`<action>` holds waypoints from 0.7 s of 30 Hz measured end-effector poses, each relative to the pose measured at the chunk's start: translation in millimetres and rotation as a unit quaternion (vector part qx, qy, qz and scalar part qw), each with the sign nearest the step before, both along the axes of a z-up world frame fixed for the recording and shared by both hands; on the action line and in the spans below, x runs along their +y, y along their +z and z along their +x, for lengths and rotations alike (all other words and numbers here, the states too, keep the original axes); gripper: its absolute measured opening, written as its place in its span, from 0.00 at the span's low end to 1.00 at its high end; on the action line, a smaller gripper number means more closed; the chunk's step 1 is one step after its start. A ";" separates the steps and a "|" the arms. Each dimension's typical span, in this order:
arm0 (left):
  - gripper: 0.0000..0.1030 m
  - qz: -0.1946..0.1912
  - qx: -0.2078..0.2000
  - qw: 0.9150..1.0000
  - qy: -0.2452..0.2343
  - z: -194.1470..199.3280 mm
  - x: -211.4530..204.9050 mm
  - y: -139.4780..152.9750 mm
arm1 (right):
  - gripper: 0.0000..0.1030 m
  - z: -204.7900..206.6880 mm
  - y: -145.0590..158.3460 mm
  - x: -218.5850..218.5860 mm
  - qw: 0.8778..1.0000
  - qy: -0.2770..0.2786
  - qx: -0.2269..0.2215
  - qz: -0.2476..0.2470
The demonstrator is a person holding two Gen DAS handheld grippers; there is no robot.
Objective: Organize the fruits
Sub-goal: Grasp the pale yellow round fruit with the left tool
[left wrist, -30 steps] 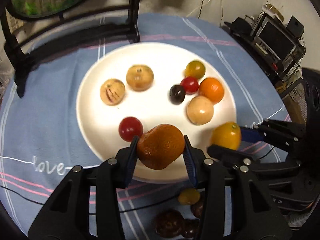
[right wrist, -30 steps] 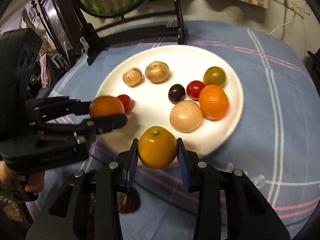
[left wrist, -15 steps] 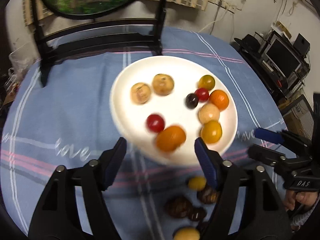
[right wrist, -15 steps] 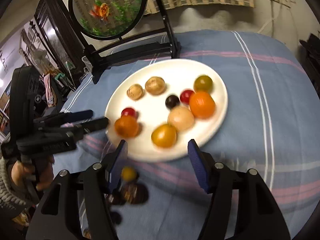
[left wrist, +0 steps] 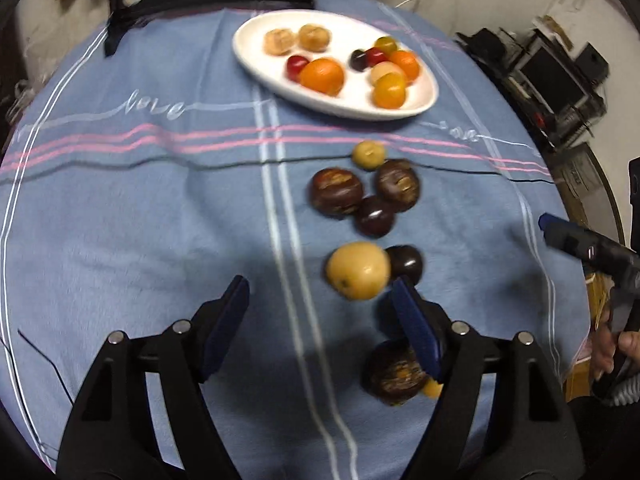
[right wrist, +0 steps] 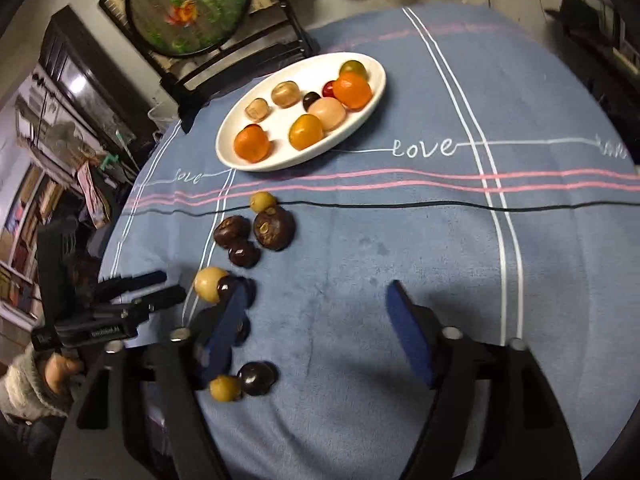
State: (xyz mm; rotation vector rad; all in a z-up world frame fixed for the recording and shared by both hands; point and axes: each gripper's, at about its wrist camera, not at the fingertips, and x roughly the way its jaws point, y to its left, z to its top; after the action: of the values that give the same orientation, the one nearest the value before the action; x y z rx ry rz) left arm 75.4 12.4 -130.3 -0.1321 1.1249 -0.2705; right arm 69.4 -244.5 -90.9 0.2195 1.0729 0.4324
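The left gripper (left wrist: 320,312) is opening over the worktop (left wrist: 160,208) with nothing between its jaws, and the pale yellow fruit (left wrist: 357,276) is lying just ahead, off its right finger, nearer to it than to the right gripper (right wrist: 316,322), which is also opening empty. Far off, the white plate (right wrist: 236,160) is holding oranges (right wrist: 251,143), tomatoes and pale fruits, while dark chestnut-like fruits (left wrist: 337,197) are lying loose between plate and grippers.

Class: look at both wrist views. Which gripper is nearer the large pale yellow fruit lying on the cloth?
Left. The left gripper hangs just before the pale yellow fruit, jaws opening, empty. The right gripper sits farther off to one side.
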 end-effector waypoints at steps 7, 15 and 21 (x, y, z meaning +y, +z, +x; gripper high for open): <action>0.76 0.034 -0.001 0.999 -0.016 17.4 -20.1 -16.0 | 0.87 -12.2 11.4 -15.2 0.999 -0.023 -0.018 -0.013; 0.78 0.063 0.005 0.996 0.060 -6.4 41.7 -17.6 | 0.87 -12.3 16.7 -13.1 0.999 -0.023 -0.029 -0.009; 0.78 0.051 0.006 0.996 0.079 -16.2 61.1 -17.2 | 0.87 -7.8 12.4 -0.8 1.000 -0.004 -0.017 -0.006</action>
State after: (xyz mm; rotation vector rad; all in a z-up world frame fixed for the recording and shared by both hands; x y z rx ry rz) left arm 59.2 73.5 -147.4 -0.1302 1.1309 -0.0713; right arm 61.6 -245.3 -78.5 0.2045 1.0417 0.4205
